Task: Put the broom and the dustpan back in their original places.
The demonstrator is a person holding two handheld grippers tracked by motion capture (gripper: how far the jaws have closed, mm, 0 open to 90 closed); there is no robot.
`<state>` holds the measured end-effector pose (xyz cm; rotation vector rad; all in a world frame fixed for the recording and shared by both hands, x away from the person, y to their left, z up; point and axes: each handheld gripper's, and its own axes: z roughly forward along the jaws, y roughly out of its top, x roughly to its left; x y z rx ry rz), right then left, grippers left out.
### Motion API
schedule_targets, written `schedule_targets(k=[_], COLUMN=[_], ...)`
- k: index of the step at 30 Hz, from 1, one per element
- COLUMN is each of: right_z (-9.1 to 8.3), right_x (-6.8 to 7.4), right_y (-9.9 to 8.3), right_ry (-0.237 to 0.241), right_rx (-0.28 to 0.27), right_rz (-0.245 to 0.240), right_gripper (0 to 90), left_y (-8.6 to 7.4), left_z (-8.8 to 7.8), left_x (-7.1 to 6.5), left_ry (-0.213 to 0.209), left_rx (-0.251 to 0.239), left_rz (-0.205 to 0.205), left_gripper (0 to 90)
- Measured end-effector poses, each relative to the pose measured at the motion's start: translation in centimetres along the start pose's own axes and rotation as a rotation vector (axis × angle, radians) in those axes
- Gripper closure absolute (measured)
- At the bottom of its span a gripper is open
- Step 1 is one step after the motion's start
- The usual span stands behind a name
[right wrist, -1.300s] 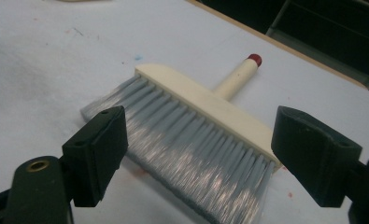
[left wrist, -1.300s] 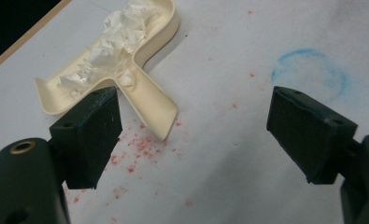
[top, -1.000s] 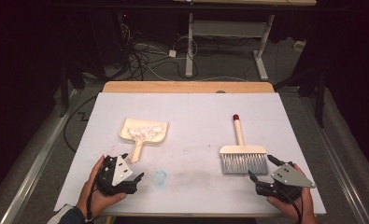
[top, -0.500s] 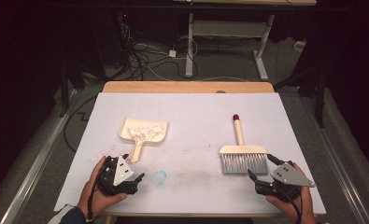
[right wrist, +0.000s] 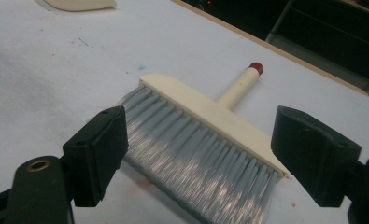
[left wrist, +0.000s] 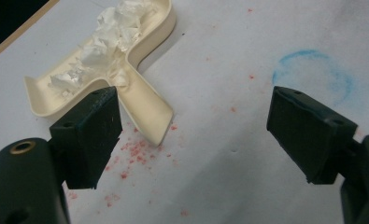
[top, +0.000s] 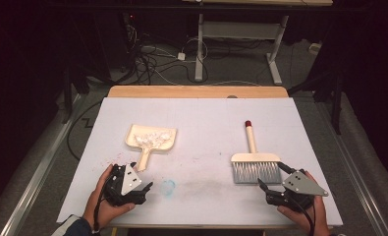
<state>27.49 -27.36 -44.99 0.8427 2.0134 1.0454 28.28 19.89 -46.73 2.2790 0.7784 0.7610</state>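
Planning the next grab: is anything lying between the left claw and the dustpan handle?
Nothing visible does. The left claw is open, and only bare table with red specks lies before the dustpan handle.

Very little change is seen. The left gripper (top: 141,189) is held a touch lower and nearer the table's near edge than a second ago, its handle end drawn slightly toward the person. The right gripper (top: 270,183) is shifted only marginally, sitting fractionally lower beside the brush (top: 254,162) bristles.
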Motion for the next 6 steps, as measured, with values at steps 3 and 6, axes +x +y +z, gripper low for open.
schedule_targets(k=[3, 6], right_z=[-0.01, -0.06], right_x=[-0.05, -0.05], right_y=[-0.04, -0.03], right_ry=[-0.002, -0.005], right_rx=[0.002, 0.001], right_rz=[0.003, 0.0], right_gripper=[19.6, 19.6], left_y=[0.04, 0.1], left_z=[0.05, 0.07], left_x=[0.0, 0.01], left_ry=[0.0, 0.001], left_rx=[0.001, 0.0], left_rz=[0.001, 0.0], left_gripper=[17.4, 17.4])
